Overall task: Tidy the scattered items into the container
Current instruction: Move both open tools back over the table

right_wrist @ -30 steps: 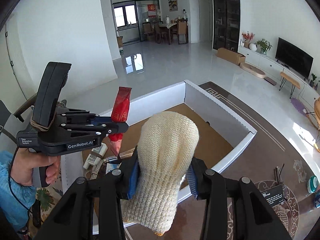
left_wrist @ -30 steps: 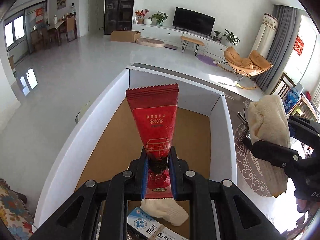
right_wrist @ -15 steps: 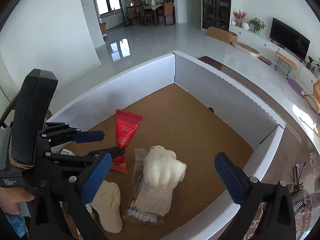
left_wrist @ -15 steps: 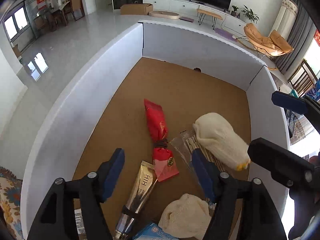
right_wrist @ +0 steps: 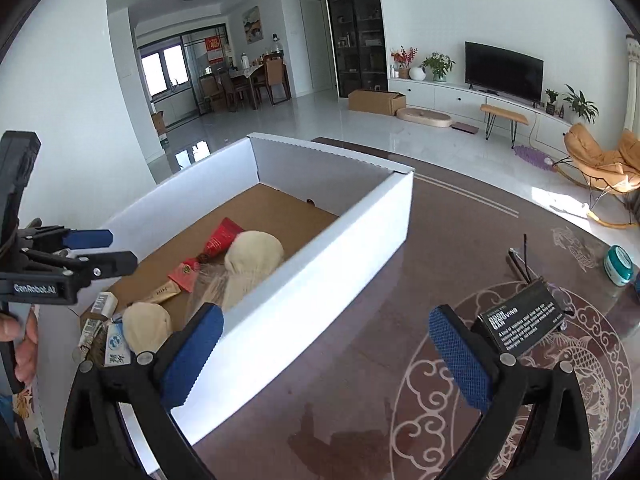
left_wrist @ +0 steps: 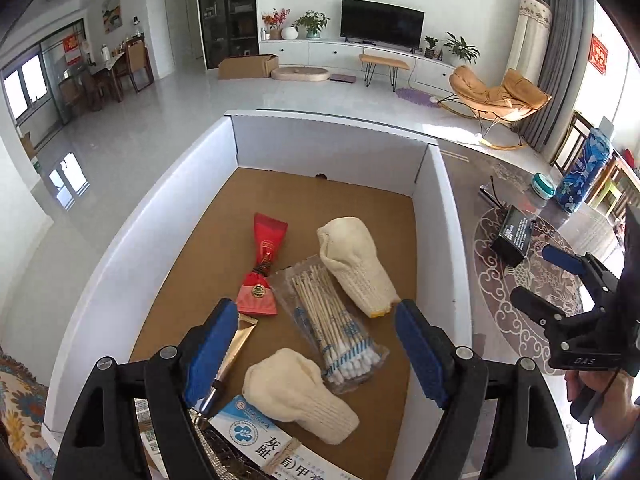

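While both claws, left (left_wrist: 316, 350) and right (right_wrist: 326, 352), gape empty, the black box (right_wrist: 522, 322) outside the carton (right_wrist: 320, 280) looks rigid, light: grip its long sides.

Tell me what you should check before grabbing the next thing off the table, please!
1. Left gripper empty, jaws apart: ok.
2. Right gripper empty, jaws wide apart: ok.
3. Red packet and cream glove lying inside the white box, clear of both grippers: ok.
4. Things left outside the box: not ok, a black box and a teal jar are on the patterned table.
5. Path from the right gripper to the black box: ok, nothing stands between them.
6. Room in the white box for more: ok, its far half shows bare cardboard.
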### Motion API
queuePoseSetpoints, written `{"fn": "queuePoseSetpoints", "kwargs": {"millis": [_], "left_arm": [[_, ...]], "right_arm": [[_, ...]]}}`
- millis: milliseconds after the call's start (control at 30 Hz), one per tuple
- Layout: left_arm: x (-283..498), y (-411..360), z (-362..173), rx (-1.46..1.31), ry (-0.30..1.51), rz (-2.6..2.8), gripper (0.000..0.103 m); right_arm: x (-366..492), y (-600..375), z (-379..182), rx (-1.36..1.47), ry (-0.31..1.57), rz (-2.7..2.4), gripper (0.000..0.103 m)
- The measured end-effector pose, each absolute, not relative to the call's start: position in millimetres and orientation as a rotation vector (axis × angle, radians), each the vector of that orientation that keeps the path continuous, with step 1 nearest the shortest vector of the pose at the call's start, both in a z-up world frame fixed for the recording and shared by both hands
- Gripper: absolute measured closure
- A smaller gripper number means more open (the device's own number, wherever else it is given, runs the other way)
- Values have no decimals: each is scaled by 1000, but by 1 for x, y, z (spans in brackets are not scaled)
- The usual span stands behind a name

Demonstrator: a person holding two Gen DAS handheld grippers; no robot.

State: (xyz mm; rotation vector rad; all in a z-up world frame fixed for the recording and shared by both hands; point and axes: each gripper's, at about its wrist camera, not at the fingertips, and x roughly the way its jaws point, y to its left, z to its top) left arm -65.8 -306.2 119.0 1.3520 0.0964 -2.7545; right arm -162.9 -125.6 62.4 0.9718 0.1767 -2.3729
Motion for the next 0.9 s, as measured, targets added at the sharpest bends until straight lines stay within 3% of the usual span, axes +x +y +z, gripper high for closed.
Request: {"fn": "queuePoseSetpoints", "kwargs": {"millis": [167, 267, 433, 633, 900], "left_arm": [[-33, -224, 142, 1357, -38, -2912, 19], [-20, -171, 136, 1402, -95, -2987, 0], [-18, -89, 80, 1618, -162, -2989, 0], [-36, -36, 7, 1766, -225, -2907, 0], [-65, -23, -15, 1721, -279, -2930, 0]], "right_arm": [[-148, -20, 7, 1135, 317, -2465, 0], [-132, 52, -17, 1237, 313, -2512, 0], [-102, 161, -31, 1329, 146, -2613, 0], [-87, 210, -26, 1384, 104, -2687, 0], [-85, 209, -24, 1386, 113, -2691, 0]]}}
